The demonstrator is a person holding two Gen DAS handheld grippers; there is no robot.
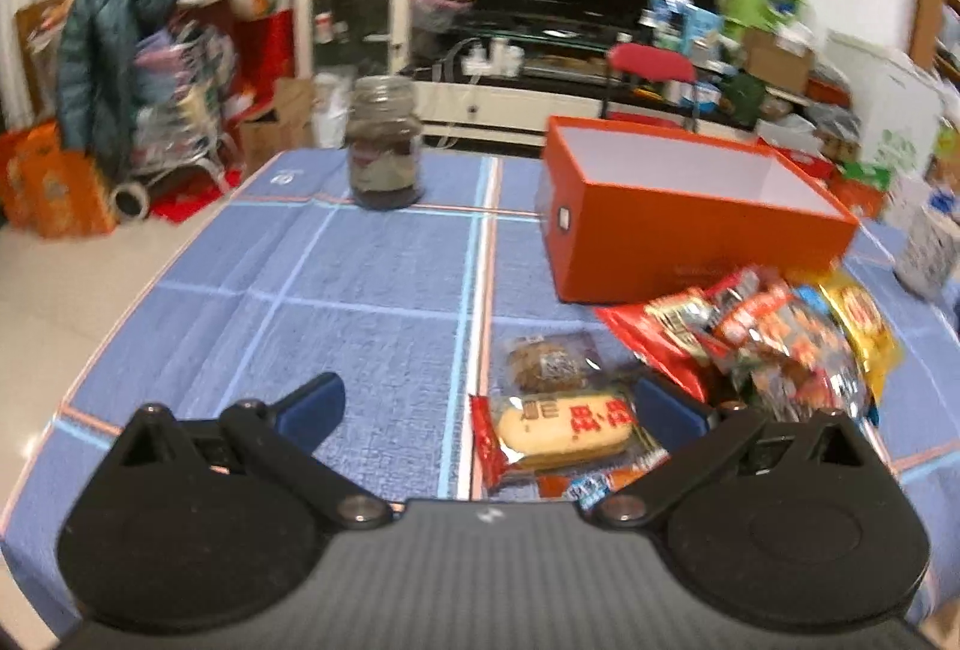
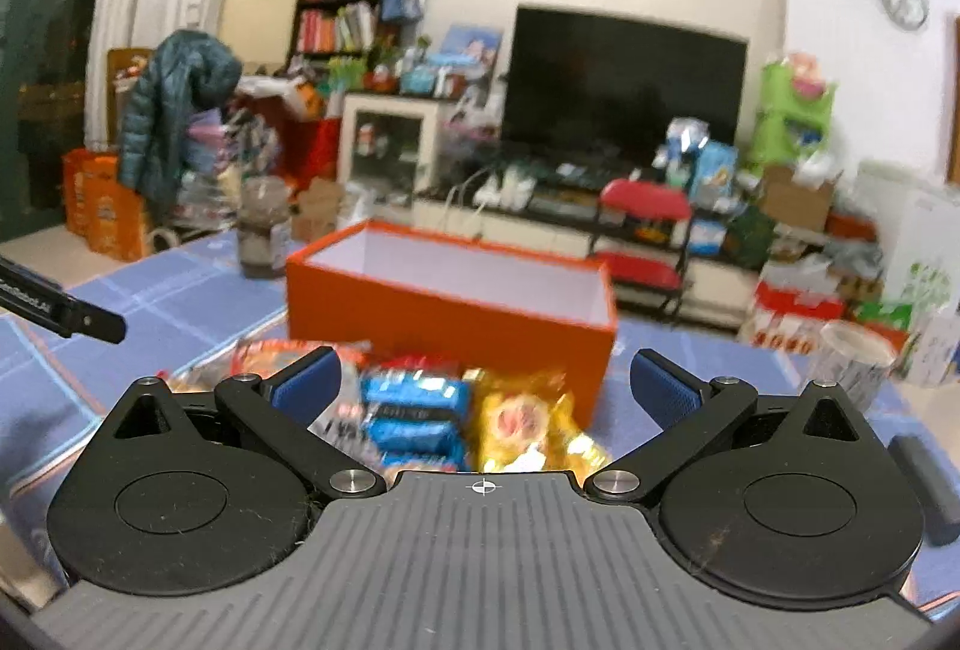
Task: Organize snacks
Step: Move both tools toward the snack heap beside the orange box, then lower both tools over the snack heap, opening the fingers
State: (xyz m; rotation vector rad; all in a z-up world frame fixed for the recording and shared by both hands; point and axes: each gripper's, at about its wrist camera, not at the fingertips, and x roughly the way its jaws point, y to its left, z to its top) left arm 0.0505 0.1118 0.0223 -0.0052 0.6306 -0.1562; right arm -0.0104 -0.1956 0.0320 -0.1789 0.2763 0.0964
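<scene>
An open orange box with a white inside stands on the blue checked tablecloth; it also shows in the right wrist view. A pile of snack packs lies in front of it. A long pastry pack and a brown cookie pack lie nearest my left gripper, which is open above them. My right gripper is open and empty above blue packs and a yellow pack.
A dark glass jar stands at the table's far left side, also in the right wrist view. A white patterned cup stands at the right. Part of the other gripper shows at the left. A red chair stands behind the table.
</scene>
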